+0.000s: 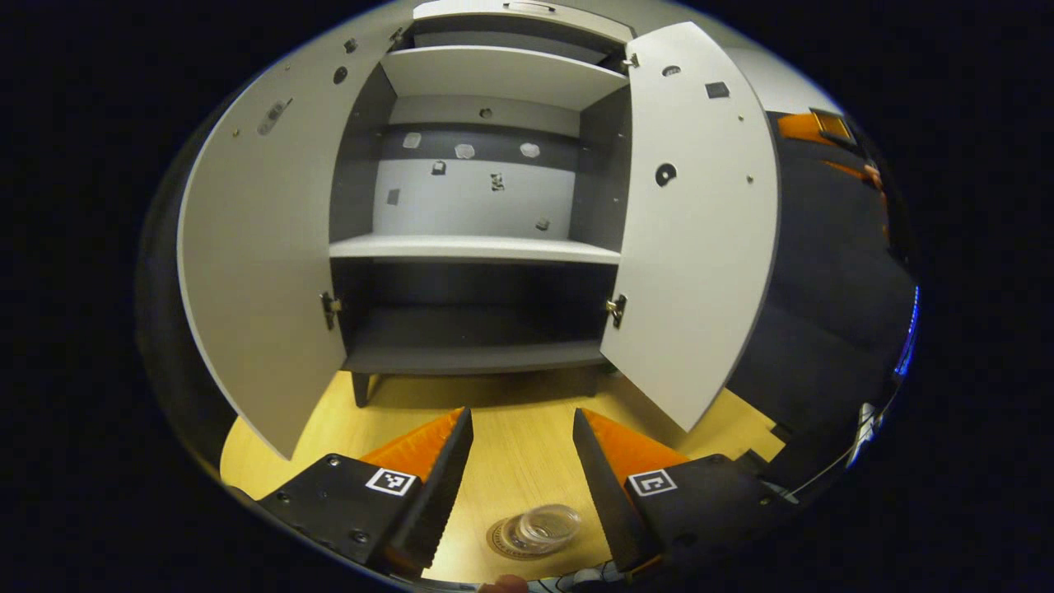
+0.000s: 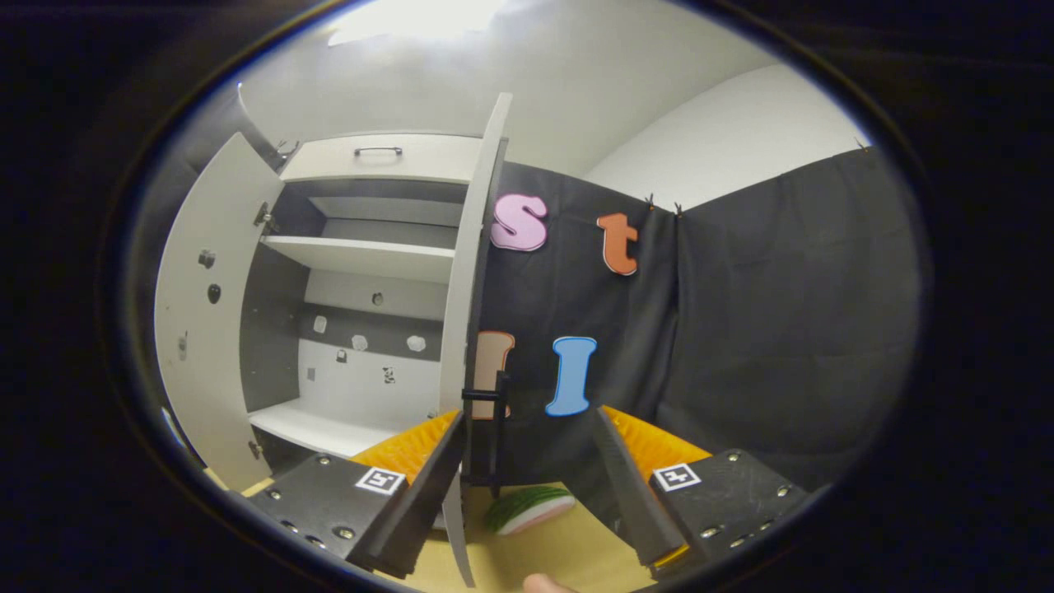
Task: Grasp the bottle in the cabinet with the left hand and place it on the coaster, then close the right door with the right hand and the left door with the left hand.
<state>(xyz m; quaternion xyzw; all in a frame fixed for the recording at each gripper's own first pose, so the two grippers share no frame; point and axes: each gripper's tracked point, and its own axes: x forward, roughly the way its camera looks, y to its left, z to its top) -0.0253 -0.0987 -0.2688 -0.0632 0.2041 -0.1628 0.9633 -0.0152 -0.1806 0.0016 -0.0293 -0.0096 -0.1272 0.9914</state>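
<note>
Bottle (image 1: 543,525) stands on coaster (image 1: 515,539) between your left gripper (image 1: 523,436) jaws, parted, empty. Right gripper (image 2: 531,449), open, empty: push the right door (image 2: 465,329) edge squarely shut.

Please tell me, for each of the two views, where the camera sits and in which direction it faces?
Left gripper view: rides the left gripper, facing the open cabinet head-on, bottle on the coaster below; a fingertip at the bottom edge.
Right gripper view: rides the right gripper, near the right door edge and its handle, facing the cloth wall.
Shared: cabinet, both doors open.
</note>
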